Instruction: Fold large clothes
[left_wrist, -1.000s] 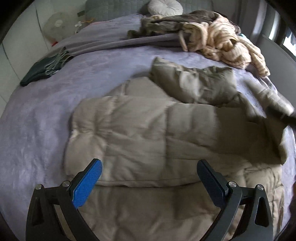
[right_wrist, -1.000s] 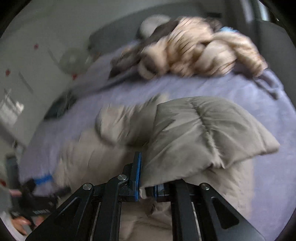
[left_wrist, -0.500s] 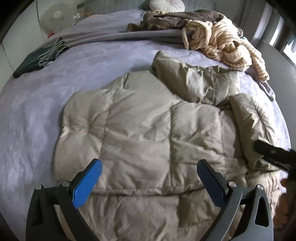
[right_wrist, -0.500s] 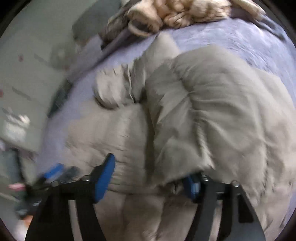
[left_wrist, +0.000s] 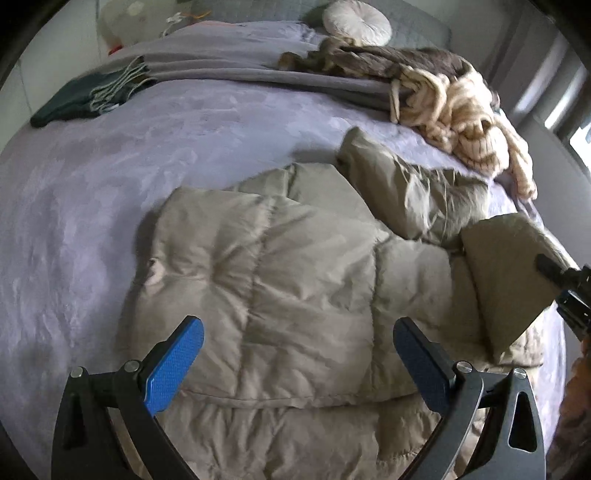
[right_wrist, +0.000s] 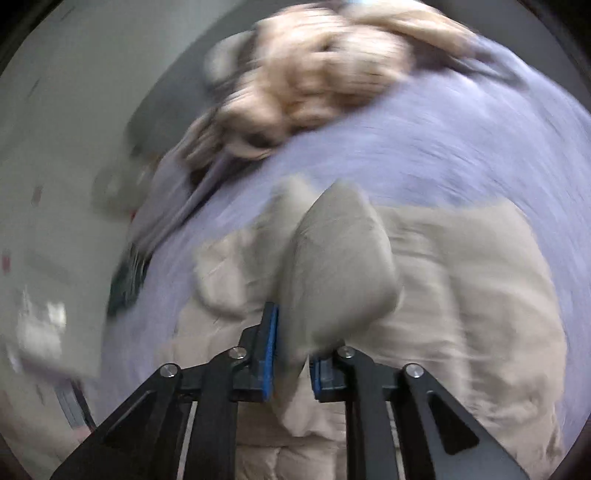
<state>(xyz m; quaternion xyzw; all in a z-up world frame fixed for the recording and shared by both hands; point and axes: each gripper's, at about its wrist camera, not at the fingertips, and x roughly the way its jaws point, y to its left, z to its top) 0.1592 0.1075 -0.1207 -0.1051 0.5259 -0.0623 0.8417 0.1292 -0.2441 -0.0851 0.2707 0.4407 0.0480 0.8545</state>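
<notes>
A: What takes up the most room?

B: The bed (left_wrist: 155, 155), under a lavender cover. A grey blanket (left_wrist: 229, 70) lies folded across its far end, near a round white cushion (left_wrist: 356, 21) by the headboard.

A: And the garment being folded?

B: A big beige puffer jacket (left_wrist: 303, 280) lies spread on the near half of the bed, quilted panels up. Its hood or collar part bunches at the far right. One sleeve (left_wrist: 506, 280) is lifted off the jacket's right side.

A: Who holds that sleeve?

B: The right gripper (right_wrist: 293, 363). In the right wrist view its blue-padded fingers (right_wrist: 267, 354) are pinched on a fold of the sleeve (right_wrist: 340, 273), which stands up just ahead of them. That view is badly smeared, so finer detail cannot be told. From the left wrist view a dark bit of this gripper (left_wrist: 565, 291) shows at the right edge, touching the raised sleeve.

A: The left one?

B: The left gripper (left_wrist: 299, 363) hangs over the near part of the jacket, its fingers (left_wrist: 177, 363) spread wide with nothing between them.

A: Anything else on the bed?

B: A heap of cream striped knitwear (left_wrist: 465, 110) mixed with a brown furry piece (left_wrist: 376, 64) sits at the far right, just beyond the jacket. A dark green folded cloth (left_wrist: 74, 99) with fringe lies at the far left, well apart from the jacket.
</notes>
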